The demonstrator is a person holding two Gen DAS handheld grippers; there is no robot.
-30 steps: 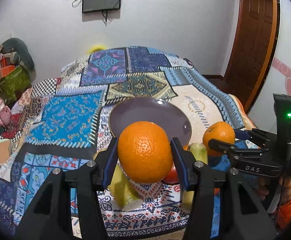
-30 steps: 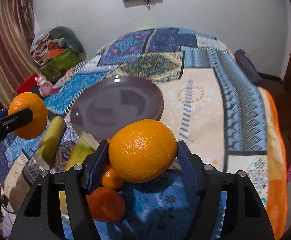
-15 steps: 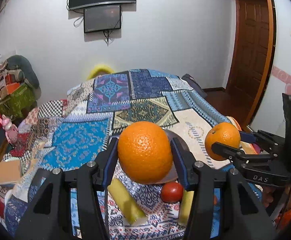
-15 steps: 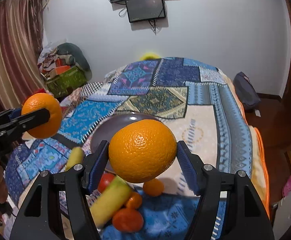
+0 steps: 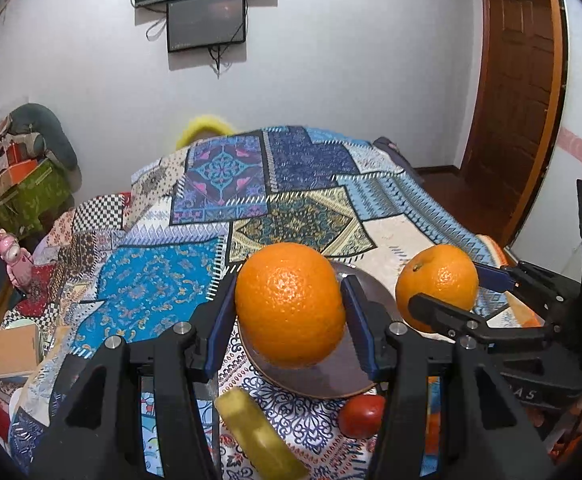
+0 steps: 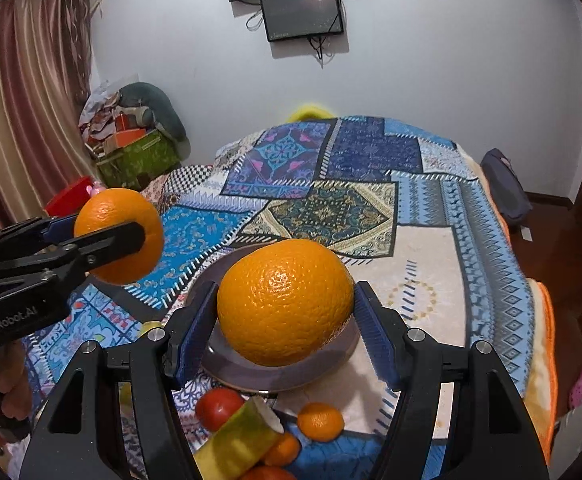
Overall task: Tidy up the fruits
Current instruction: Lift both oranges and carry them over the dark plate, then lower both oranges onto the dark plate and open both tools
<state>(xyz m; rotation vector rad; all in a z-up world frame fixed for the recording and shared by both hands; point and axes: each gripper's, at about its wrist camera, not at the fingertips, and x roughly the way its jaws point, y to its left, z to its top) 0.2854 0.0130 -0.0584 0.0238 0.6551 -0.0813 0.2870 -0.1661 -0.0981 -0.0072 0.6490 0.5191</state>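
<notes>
My left gripper is shut on a large orange and holds it high above the bed. My right gripper is shut on another orange; it also shows in the left wrist view. The left orange shows in the right wrist view. A dark purple plate lies on the patterned blanket below both oranges. In front of the plate lie a red tomato, a yellow-green fruit piece and small tangerines.
The patchwork blanket covers a bed. A second yellow-green piece lies left of the tomato. Boxes and clutter stand at the left wall, a brown door at the right, a screen on the far wall.
Both grippers have risen with their oranges, so the plate and loose fruit sit lower and smaller in view. Both grips are unchanged.
</notes>
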